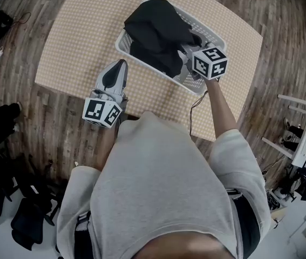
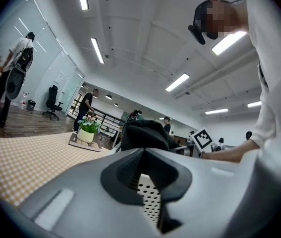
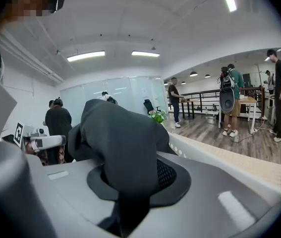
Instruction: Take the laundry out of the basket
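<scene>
Right gripper (image 3: 130,182) jaws are clamped on a fold of the dark garment (image 1: 158,26). Its bulk lies up-left of them, heaped in the basket (image 1: 213,36) on the surface (image 1: 72,42). Left gripper (image 1: 119,69) jaws are together and empty, just beside the basket's corner.

laundry (image 1: 161,28) in basket (image 1: 123,45) on table (image 1: 77,31), left tongs (image 1: 121,66) beside it (apart), right tongs (image 1: 189,62) over it

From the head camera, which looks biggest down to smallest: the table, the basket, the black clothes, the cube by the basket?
1. table
2. basket and black clothes: about alike, and the clothes sit nearer the camera, so unranked
3. right gripper's cube
</scene>
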